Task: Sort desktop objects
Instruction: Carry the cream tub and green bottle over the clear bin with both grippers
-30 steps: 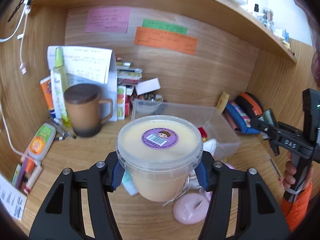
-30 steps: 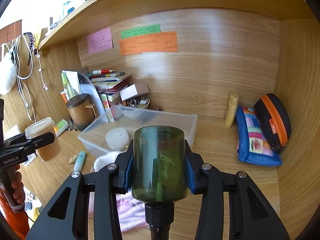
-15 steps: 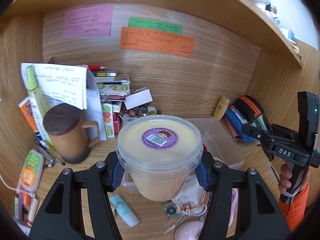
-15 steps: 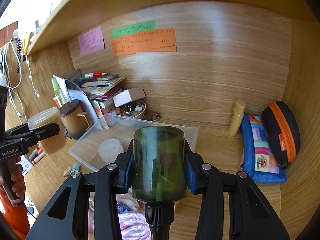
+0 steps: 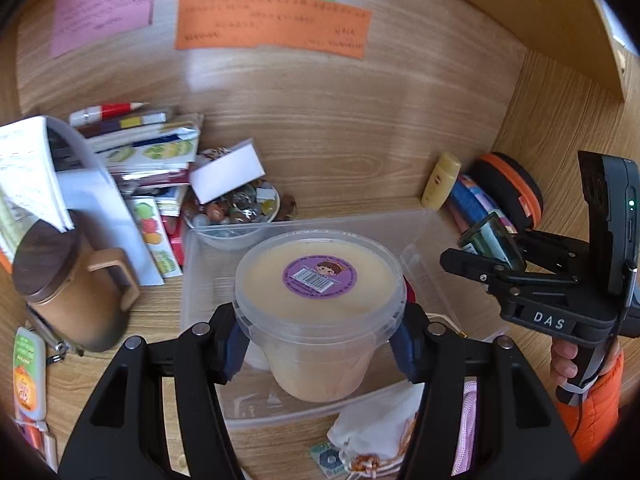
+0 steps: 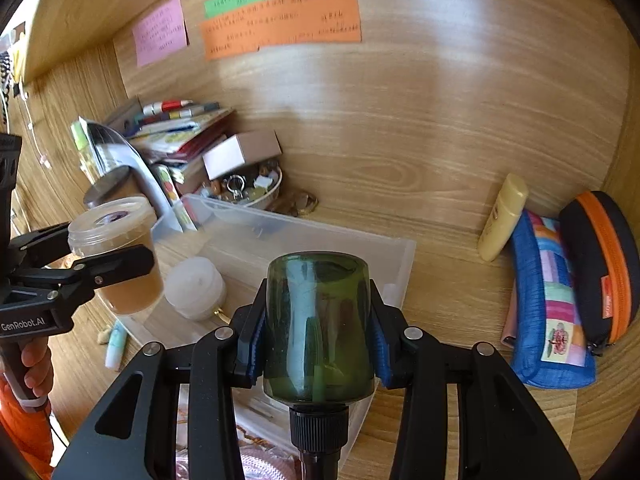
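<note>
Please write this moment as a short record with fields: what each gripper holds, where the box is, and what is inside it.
left gripper: shut on lidded tub of beige contents, held over the bin
right gripper: shut on green bottle, cap toward the camera
clear bin: on the desk, centre, open top
in bin: white jar
right of bin: yellow tube, blue pouch
</note>
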Action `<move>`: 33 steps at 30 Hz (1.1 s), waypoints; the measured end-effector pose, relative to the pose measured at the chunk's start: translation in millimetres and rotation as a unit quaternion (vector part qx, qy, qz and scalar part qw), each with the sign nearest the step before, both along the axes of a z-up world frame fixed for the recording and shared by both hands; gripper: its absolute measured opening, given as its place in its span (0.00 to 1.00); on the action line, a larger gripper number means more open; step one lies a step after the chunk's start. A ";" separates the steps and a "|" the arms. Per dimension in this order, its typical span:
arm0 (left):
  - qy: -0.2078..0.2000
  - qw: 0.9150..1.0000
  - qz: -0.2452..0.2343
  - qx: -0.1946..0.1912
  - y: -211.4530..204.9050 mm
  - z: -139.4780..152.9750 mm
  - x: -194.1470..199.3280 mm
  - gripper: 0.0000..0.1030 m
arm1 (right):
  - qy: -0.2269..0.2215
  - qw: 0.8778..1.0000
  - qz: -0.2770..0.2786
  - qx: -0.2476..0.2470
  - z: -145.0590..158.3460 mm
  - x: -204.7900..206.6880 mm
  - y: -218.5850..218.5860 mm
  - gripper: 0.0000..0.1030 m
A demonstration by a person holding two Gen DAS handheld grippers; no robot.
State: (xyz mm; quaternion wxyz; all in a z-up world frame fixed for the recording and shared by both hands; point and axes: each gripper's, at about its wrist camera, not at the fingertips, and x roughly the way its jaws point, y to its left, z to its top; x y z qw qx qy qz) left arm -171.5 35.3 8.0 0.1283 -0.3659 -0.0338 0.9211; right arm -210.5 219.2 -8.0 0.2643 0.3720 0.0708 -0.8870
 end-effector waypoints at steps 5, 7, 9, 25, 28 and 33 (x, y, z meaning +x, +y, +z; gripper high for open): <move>-0.021 1.000 -0.020 -0.005 13.2 -10.1 -20.0 0.57 | -0.012 1.000 0.006 0.014 -10.1 -9.0 -4.9 0.37; -0.034 0.999 -0.029 -0.010 20.1 -16.2 -28.0 0.57 | -0.016 1.000 0.008 0.024 -14.8 -12.8 -7.9 0.37; -0.047 0.998 -0.036 -0.013 25.9 -22.5 -35.1 0.57 | -0.019 0.999 0.011 0.032 -18.0 -15.8 -10.6 0.37; -0.102 0.993 -0.048 -0.025 29.8 -58.3 -60.3 0.57 | -0.003 0.991 0.031 0.132 -39.1 -21.9 -40.0 0.37; -0.107 0.993 -0.050 -0.027 28.1 -60.8 -60.8 0.57 | 0.002 0.989 0.032 0.145 -40.8 -20.4 -42.5 0.36; -0.116 0.991 -0.054 -0.027 28.5 -63.9 -62.9 0.57 | 0.008 0.987 0.033 0.160 -42.3 -14.8 -45.6 0.36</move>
